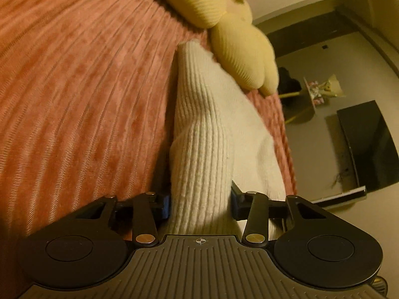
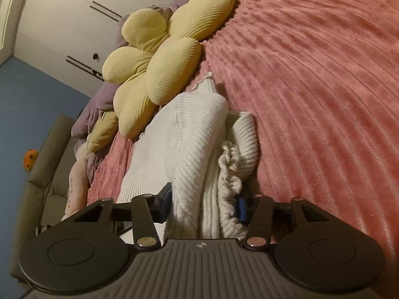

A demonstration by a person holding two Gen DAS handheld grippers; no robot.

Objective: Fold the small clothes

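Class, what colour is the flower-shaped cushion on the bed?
Pale yellow, with fine ribbing. The flower-shaped cushion shows best in the right wrist view.

A pink ribbed bedspread [image 2: 311, 74] is covering the bed, and a yellow flower-shaped cushion [image 2: 159, 57] is lying on it near the edge. A heap of lilac bedding [image 2: 99, 102] is sitting just behind the cushion. A grey sofa [image 2: 42, 169] is standing beside the bed, with a small orange toy [image 2: 30, 160] resting on its back. A dark flat screen [image 1: 369, 144] is standing on the floor.
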